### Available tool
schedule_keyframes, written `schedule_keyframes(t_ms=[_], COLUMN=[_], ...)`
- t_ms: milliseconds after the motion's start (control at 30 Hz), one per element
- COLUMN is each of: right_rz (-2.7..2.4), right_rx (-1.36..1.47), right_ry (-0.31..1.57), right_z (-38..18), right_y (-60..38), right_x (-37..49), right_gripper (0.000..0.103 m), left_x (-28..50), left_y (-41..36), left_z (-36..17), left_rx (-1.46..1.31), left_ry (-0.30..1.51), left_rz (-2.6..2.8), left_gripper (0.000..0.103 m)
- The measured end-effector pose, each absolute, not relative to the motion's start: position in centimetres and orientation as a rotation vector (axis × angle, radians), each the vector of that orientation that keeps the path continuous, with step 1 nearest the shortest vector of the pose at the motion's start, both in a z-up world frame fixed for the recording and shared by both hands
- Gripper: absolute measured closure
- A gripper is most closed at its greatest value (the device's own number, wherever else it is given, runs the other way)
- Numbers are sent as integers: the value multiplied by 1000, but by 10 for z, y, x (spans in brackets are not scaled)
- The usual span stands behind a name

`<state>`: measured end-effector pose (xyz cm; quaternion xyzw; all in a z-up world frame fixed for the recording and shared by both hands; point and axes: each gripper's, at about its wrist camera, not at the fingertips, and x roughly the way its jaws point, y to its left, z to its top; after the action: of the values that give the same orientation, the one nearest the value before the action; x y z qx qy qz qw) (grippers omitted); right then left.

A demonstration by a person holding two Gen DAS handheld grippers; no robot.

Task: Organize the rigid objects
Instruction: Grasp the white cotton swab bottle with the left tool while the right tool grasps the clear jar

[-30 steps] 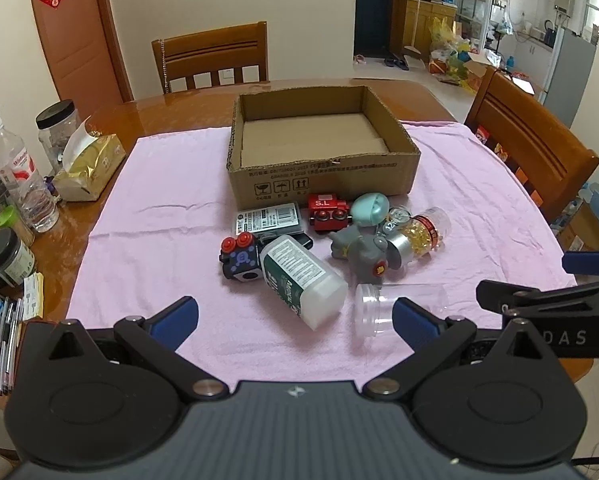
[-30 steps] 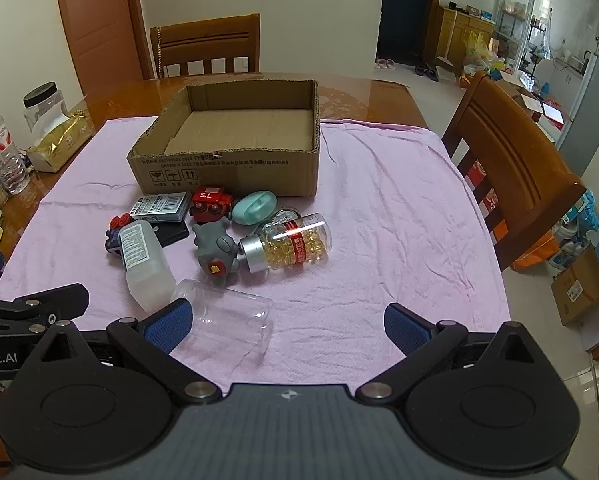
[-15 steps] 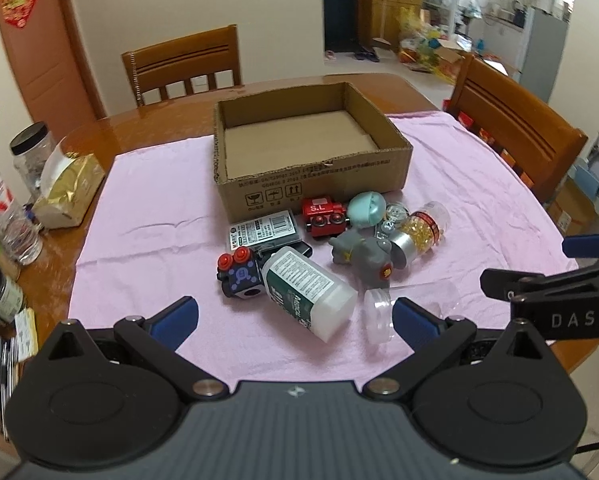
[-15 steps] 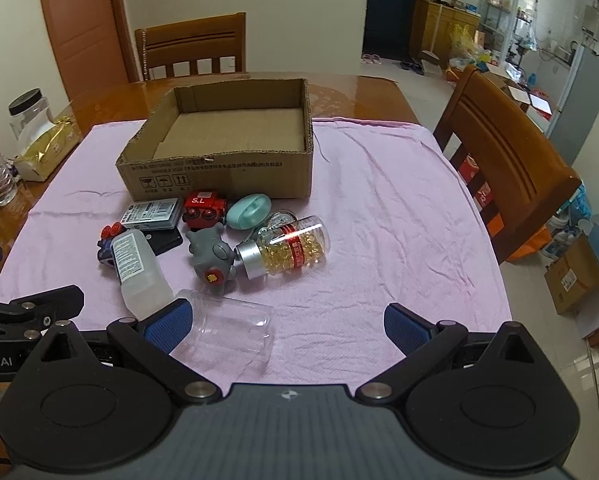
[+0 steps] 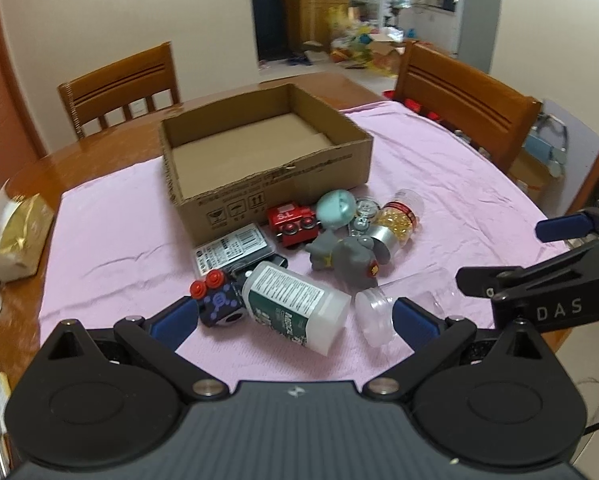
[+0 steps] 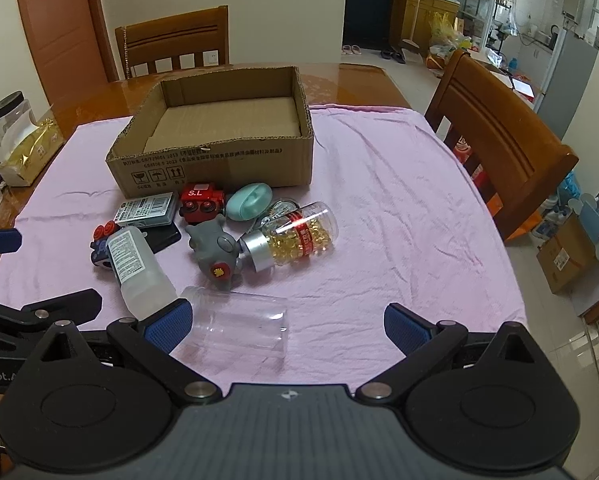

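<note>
Objects heaped on pink cloth before empty box [image 6: 219, 160] | my left gripper [image 5: 295, 320] and right gripper [image 6: 287, 324]: fingers spread, holding nothing | clear jar [image 6: 239, 324] on its side near right fingers: likely light, slick, prone to roll, best pinched across mid-body | white bottle [image 5: 295, 304]: stiff, likely heavier, grip across its label.

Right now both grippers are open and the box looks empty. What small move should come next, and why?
Probably ease the right gripper forward and down around the clear empty jar. It lies on its side nearest that gripper, apart from the pile, on the pink cloth. The cardboard box holds nothing yet, and the left gripper is open too, facing the white bottle.
</note>
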<state>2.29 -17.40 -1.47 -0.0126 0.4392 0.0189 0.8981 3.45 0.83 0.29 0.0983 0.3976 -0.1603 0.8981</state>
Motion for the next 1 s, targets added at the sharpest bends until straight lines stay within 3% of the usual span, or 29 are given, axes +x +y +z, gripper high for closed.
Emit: schedule_keyframes(t_ms=[733,833,900,1000], right_rz=[102,100,88,74], right_rx=[62,57,52,56], right_ry=[932,943,952,956], right_z=[-62,-65,-67,-68], right_y=[-161,-159,-159,-161], right_x=[6,4,3,1], right_gripper=[0,0,0,0], left_x=[80,85,88,88], left_y=[19,12,8,5], left_z=[-77,-82,-85,-89], left_rx=[373,390,394,397], left_ry=[770,760,767,761], left_rz=[-555,-599,-615,-622], left_gripper=[1,6,15,17])
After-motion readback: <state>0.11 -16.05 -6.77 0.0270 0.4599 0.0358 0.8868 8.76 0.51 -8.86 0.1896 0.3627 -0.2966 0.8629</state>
